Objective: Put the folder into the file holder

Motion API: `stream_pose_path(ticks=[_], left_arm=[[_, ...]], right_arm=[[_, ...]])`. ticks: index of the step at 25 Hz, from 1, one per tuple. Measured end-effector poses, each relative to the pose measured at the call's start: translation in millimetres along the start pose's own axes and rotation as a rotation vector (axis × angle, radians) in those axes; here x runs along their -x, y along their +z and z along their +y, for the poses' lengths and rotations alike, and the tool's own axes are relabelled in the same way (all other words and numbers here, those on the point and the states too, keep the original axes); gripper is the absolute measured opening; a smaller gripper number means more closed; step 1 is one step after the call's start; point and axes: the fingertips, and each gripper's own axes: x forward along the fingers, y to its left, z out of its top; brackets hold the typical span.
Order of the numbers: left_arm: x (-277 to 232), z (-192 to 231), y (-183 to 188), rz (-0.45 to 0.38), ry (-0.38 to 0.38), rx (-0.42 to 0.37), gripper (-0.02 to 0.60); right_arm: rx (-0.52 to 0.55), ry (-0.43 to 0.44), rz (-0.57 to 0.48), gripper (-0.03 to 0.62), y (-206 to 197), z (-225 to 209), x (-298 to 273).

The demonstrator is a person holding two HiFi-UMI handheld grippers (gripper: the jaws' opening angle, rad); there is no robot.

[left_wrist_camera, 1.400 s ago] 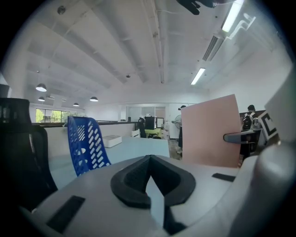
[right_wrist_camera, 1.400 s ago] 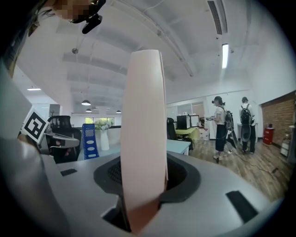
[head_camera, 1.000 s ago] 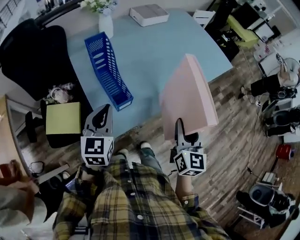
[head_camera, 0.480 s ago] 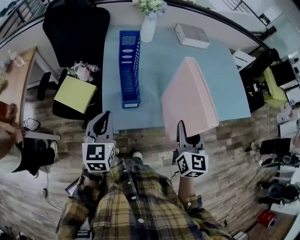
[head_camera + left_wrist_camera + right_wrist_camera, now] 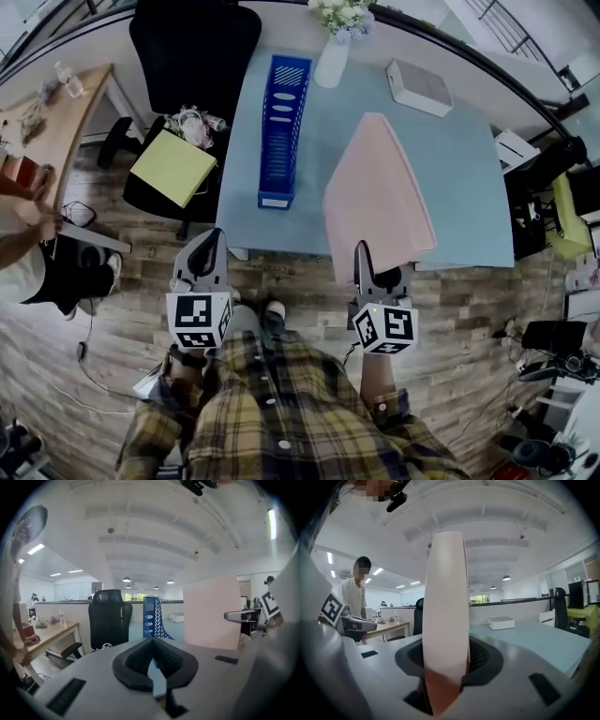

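**Pink folder held up in the right gripper, blue file holder waiting on the table**

Seen from the head view, a person in a yellow plaid shirt stands at the near edge of a light blue table (image 5: 459,187), a gripper in each hand.

The right gripper (image 5: 370,267) is clenched on the near edge of a thick pink folder (image 5: 375,192). The right gripper view shows the folder (image 5: 446,606) standing edge-on between the two black pads, which press on it from both sides. The folder rises forward from the jaws, over the near part of the table.

The left gripper (image 5: 208,246) is at the table's near edge, beside the right one and apart from it. In the left gripper view its jaws are closed together with nothing between them.

The blue file holder (image 5: 283,127) lies on the table straight ahead of the left gripper, to the left of the folder and not touching it. Beyond it are a white vase of flowers (image 5: 333,61) and, further right, a flat white box (image 5: 419,86). A black office chair (image 5: 192,47) is left of the file holder.
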Motion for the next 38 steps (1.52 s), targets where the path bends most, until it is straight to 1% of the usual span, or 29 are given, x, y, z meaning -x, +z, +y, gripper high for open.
stream_pose_path(ticks=[4,12,21,38], left_arm=[[1,0,-1,0.0,-0.006,-0.003,-0.009],[-5,2,9,-0.013,-0.049,-0.01,-0.009],[-12,9,14,-0.026,-0.076,-0.008,-0.009],[-12,24,16,-0.035,-0.093,-0.006,-0.009]], right_arm=[[0.0,0.005,0.0,0.167,-1,5,-1],[0.002,-0.022,-0.01,0.167,8,15,-4],[0.011,-0.036,-0.031,0.167,19,25,-11],[0.001,0.012,-0.145,0.167,66,62,-27]])
